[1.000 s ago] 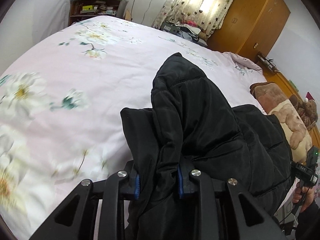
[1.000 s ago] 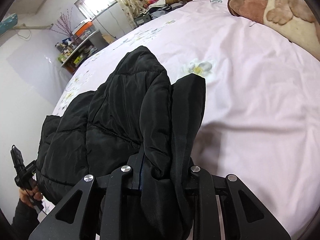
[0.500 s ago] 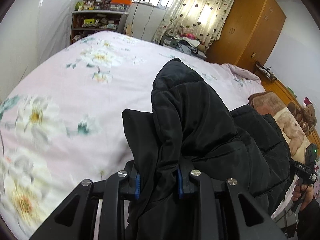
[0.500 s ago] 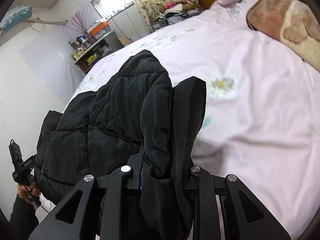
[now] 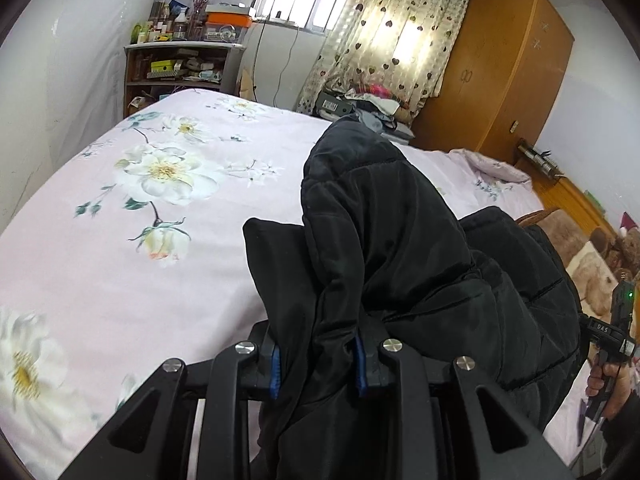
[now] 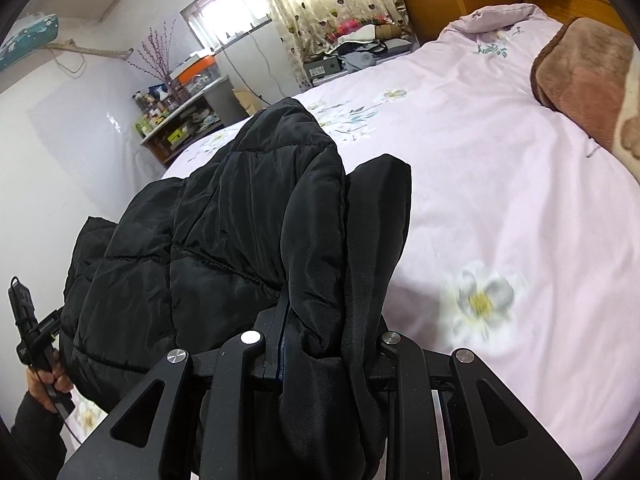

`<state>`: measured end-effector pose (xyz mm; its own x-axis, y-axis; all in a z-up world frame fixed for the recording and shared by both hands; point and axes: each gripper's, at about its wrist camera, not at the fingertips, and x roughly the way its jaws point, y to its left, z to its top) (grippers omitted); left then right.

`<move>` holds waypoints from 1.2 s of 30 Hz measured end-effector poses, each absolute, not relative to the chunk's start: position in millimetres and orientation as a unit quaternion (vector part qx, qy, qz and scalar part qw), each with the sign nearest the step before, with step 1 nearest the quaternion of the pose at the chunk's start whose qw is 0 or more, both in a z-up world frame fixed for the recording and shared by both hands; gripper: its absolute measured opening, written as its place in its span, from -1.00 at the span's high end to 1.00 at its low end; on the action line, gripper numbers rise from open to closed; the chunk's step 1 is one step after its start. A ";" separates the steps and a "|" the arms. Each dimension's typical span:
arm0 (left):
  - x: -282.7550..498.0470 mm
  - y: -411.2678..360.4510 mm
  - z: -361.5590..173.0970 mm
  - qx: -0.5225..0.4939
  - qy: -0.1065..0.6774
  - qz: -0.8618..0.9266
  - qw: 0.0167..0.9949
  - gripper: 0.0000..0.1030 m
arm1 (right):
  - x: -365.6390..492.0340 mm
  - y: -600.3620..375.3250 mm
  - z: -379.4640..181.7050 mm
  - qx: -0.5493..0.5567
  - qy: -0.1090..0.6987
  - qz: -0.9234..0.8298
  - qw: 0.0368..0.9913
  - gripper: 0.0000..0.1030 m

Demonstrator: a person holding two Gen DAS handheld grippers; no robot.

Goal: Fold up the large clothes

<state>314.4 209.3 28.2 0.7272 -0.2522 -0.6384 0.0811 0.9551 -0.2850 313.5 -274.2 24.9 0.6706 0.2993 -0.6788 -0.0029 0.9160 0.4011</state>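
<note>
Black quilted jacket (image 5: pixel 400 264), one item, bunched between the blue pads of my left gripper (image 5: pixel 316 364) and likewise clamped in my right gripper (image 6: pixel 320 356), both closed tight on its fabric, the bulk slung between them above the pink floral bedspread (image 5: pixel 120 272). Left view alone shows the wooden wardrobe (image 5: pixel 500 68); right view alone shows the brown plush blanket (image 6: pixel 580 76). Cluttered shelf (image 5: pixel 180 68) and heart-print curtain (image 5: pixel 392 36) beyond; jacket blocks each view's centre.
</note>
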 end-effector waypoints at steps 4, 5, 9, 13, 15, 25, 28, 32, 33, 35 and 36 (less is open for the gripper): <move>343.8 204.4 -31.8 -0.117 0.417 -0.064 0.899 0.43 | 345.9 -277.5 -14.8 0.185 0.426 0.068 0.883 0.48; 347.8 203.6 -48.9 -0.112 0.436 -0.051 0.892 0.39 | 353.7 -278.3 -32.3 0.183 0.445 0.057 0.875 0.45; 342.7 219.9 -80.9 -0.161 0.440 -0.045 0.882 0.17 | 353.6 -285.7 -76.2 0.204 0.473 0.037 0.856 0.15; 334.2 223.1 -69.4 -0.160 0.442 -0.046 0.881 0.05 | 339.7 -297.5 -70.9 0.216 0.468 0.033 0.856 -0.03; 325.1 230.3 -58.4 -0.167 0.436 -0.040 0.884 0.06 | 329.5 -301.4 -56.1 0.205 0.461 0.025 0.863 -0.03; 267.8 197.8 -28.2 -0.112 0.395 -0.048 0.911 0.10 | 267.8 -267.5 -9.3 0.129 0.413 0.035 0.901 -0.03; 279.1 187.7 -51.1 -0.100 0.432 -0.040 0.895 0.09 | 283.0 -254.7 -41.7 0.114 0.467 0.029 0.876 -0.03; 272.4 185.4 -35.1 -0.096 0.432 -0.027 0.896 0.10 | 282.4 -248.5 -37.7 0.102 0.475 0.019 0.874 -0.03; 267.3 180.1 -31.5 -0.091 0.428 -0.028 0.899 0.10 | 278.8 -246.7 -30.1 0.098 0.469 0.024 0.877 -0.03; 253.8 177.4 -20.8 -0.087 0.422 -0.032 0.902 0.10 | 267.5 -244.7 -15.7 0.099 0.458 0.029 0.883 -0.03; 246.3 175.5 -15.1 -0.083 0.420 -0.031 0.903 0.10 | 258.6 -242.8 -7.6 0.099 0.451 0.031 0.887 -0.03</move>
<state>246.3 175.5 -15.1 0.6456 -0.1249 -0.7534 -0.0140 0.9844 -0.1753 258.6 -242.8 -7.6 0.5919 0.1432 -0.7932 0.0348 0.9786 0.2026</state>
